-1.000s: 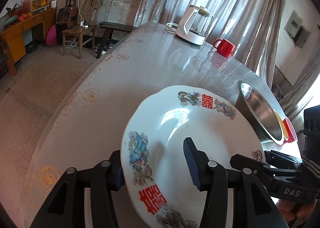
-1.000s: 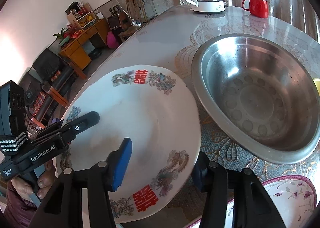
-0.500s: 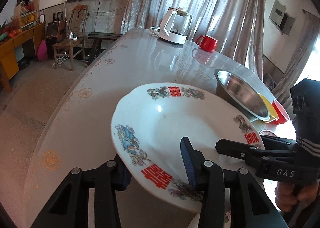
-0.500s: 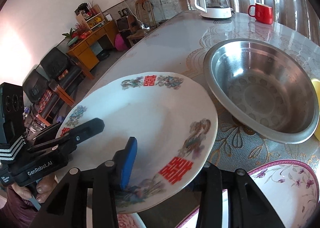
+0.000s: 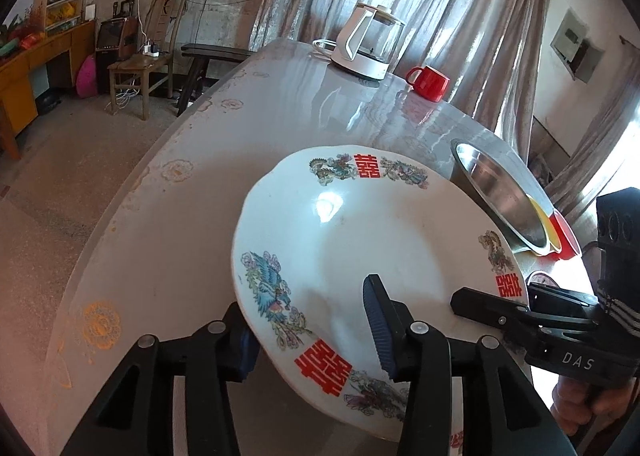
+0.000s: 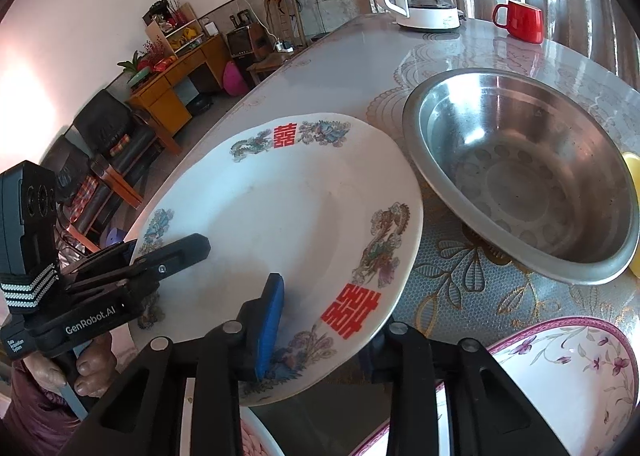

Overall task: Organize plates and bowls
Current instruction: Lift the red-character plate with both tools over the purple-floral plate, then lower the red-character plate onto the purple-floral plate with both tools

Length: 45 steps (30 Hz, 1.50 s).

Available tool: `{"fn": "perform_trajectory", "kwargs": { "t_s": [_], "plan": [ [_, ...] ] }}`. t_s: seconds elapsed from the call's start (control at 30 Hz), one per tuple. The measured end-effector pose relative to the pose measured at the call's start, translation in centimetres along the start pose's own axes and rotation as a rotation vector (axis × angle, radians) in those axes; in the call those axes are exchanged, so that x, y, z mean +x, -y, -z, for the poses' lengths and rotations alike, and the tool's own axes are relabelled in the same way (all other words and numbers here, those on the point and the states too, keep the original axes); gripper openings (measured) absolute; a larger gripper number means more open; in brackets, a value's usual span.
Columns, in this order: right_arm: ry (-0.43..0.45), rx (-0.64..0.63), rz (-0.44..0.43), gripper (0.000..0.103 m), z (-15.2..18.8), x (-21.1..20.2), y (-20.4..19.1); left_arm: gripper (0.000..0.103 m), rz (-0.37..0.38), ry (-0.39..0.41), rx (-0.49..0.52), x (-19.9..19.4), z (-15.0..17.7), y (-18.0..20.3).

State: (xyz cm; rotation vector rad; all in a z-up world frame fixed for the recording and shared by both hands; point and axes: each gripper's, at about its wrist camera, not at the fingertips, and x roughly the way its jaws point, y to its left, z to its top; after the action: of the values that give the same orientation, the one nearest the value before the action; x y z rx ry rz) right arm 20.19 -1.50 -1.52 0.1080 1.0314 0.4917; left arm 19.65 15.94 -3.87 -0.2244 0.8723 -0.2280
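Across both frames: grey patterned glossy table (image 6: 460, 288). Centre: white round porcelain plate with red characters (image 5: 360, 248), tilted, rim gripped by left gripper (image 5: 312, 340) and by right gripper (image 6: 324, 320), whose jaws have just been closing. Right: round steel basin (image 6: 520, 176), just beside plate. Lower right: pink-rimmed floral bowl (image 6: 560, 376). Upper: white kettle (image 5: 368, 44), red mug (image 5: 428, 82).

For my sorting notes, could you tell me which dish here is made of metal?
The steel basin beside the held white plate: bare and shiny, while that plate and the purple-rimmed floral plate are patterned ceramic.
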Motion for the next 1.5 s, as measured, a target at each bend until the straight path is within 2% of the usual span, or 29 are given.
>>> {"fn": "perform_trajectory", "kwargs": {
  "t_s": [0.1,0.2,0.27,0.67,1.0,1.2,1.33,1.5],
  "plan": [
    [0.020,0.012,-0.031,0.032,0.3,-0.5,0.4,0.047,0.013,0.039,0.085,-1.1,0.8,1.3],
    [0.036,0.015,-0.042,0.032,0.3,-1.0,0.6,0.047,0.022,0.036,0.074,-1.2,1.3,1.2],
    [0.030,-0.001,-0.039,0.032,0.4,-1.0,0.3,0.043,0.021,0.033,0.059,-1.1,1.3,0.9],
    [0.097,-0.029,-0.049,0.032,1.1,-2.9,-0.4,0.043,0.009,0.119,0.091,-4.4,1.9,2.1],
    [0.181,-0.042,-0.055,0.032,4.1,-8.5,-0.9,0.043,0.046,0.189,0.157,-9.5,4.2,6.2],
    [0.201,0.004,-0.026,0.032,7.4,-12.5,0.9,0.044,0.121,0.167,0.211,-10.3,6.3,10.6],
    [0.205,0.052,0.015,0.032,9.9,-14.9,3.2,0.045,0.189,0.115,0.232,-9.7,7.5,13.7],
    [0.196,0.127,0.066,0.032,12.8,-16.6,6.2,0.045,0.225,0.044,0.259,-8.3,9.0,17.3]
  ]
}}
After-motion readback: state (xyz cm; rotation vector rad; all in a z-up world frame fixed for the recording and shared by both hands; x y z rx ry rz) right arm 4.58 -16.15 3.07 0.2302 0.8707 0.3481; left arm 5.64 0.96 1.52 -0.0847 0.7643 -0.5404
